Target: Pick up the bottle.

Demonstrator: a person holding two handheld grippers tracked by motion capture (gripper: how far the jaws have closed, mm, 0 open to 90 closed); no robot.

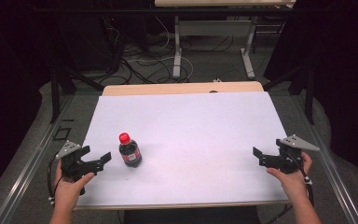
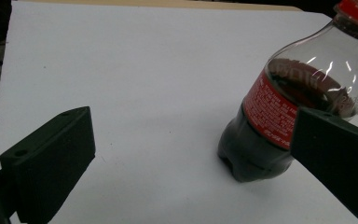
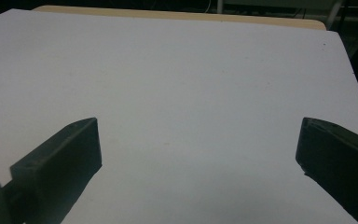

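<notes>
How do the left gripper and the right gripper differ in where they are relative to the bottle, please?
The left gripper sits close beside the bottle, while the right gripper hangs far across the table. In the left gripper view the bottle stands by one jaw; the right gripper view has bare white surface ahead. Both have jaws open and hold nothing.

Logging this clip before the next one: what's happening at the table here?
A person holds a gripper in each hand over a white-covered table. The left gripper is open beside an upright cola bottle with a red cap, not touching it. The right gripper is open near the table's right edge, gripping nothing.
</notes>
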